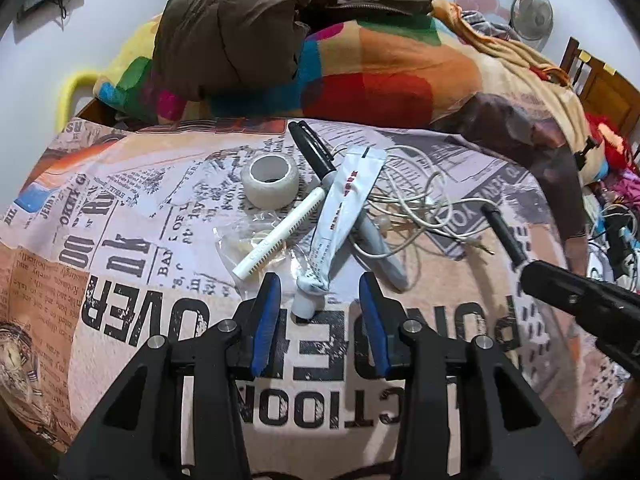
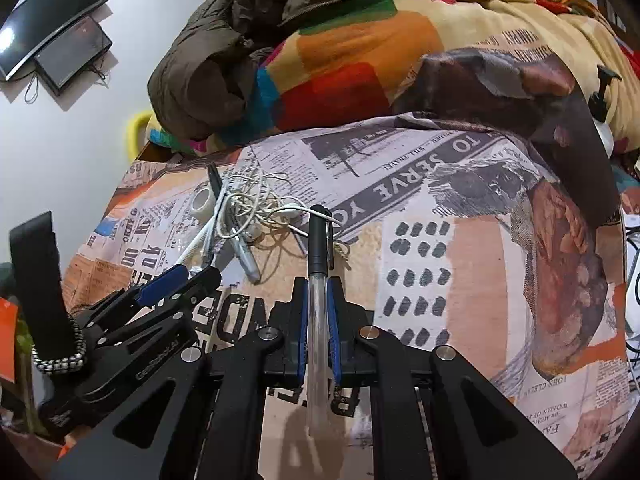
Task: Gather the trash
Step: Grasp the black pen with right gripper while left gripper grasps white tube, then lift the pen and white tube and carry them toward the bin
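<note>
- Right gripper point(image 2: 318, 292): jaws clamped on clear pen point(image 2: 316, 320), black cap forward, above the newspaper-print sheet point(image 2: 460, 280).
- Left gripper point(image 1: 320, 292): jaws apart, nothing held; squeezed tube point(image 1: 340, 216) cap between the fingertips.
- Tape roll point(image 1: 270, 180), marker point(image 1: 316, 152), tangled earphone cable point(image 1: 420, 200) just beside.

Grey marker point(image 1: 374, 248) half hidden under the tube point(image 1: 344, 216) — print unreadable

The soft matt newsprint-patterned cloth bedsheet point(image 1: 132, 240) carries a crumpled white plastic squeeze tube point(image 1: 344, 216), a semi-glossy translucent roll of tape point(image 1: 270, 180) and a smooth white rubbery tangled cable point(image 1: 416, 200). The clear glossy plastic pen with matt black cap point(image 2: 318, 280) sits between smooth blue plastic fingers point(image 2: 303, 320) set in matt black plastic with shiny metal pins.
</note>
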